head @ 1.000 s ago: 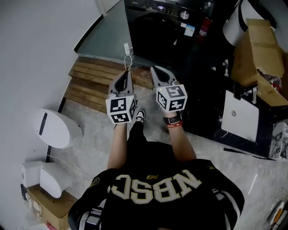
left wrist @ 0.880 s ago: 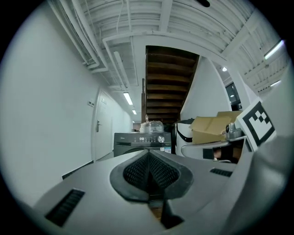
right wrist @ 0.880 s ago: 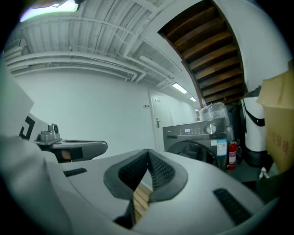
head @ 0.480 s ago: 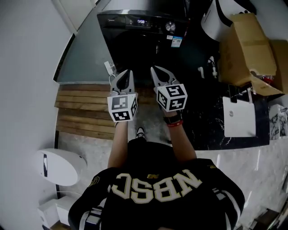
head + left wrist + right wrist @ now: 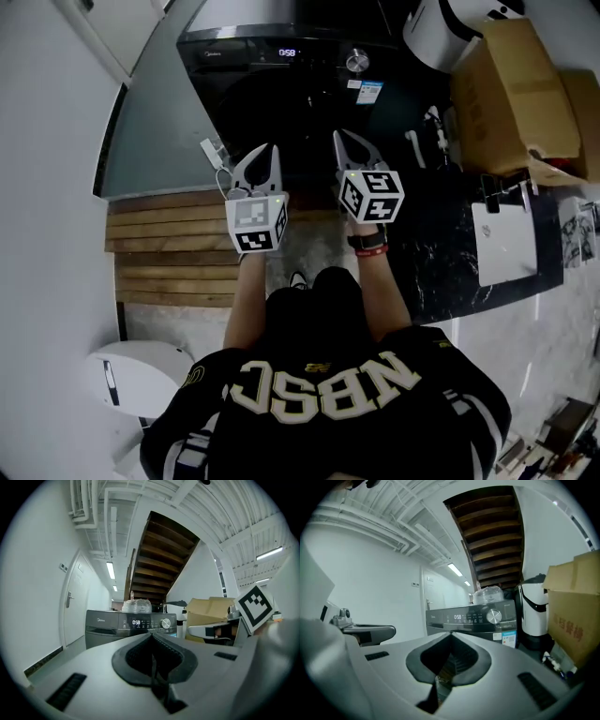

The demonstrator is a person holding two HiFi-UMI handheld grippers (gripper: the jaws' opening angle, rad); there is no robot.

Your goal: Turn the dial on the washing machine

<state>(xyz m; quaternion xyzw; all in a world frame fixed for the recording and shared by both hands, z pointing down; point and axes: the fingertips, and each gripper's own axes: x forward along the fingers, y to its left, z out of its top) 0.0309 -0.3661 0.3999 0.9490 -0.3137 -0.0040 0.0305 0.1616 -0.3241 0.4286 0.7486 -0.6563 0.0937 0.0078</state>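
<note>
Down at six o'clock of the head view, holding the left gripper [image 5: 268,150] pressed fully together on nothing, and the right gripper [image 5: 345,138] likewise clamped tight and empty. Pointing both toward twelve o'clock, side by side, touching no surface.

Past the tips, facing the black washing machine [image 5: 272,103], with the dial [image 5: 356,62] on its control strip at about twelve o'clock from the right gripper, well apart from it. Showing the lit display [image 5: 289,53] at nine o'clock of that dial. Flanked at three o'clock by a cardboard box [image 5: 511,94] and at eight o'clock by wooden boards [image 5: 169,253].

Compared with a second ago, have walked closer: machine front now filling the upper middle of the head view instead of sitting small at the far top, boards slipped from straight ahead to the left and rear. Grippers unchanged in pose and closure.

Judged as approach nearly done, turning not yet begun. Likely still needs a further reach forward and up, then jaws spread to take the knob, probably with the right gripper as the nearer one.
</note>
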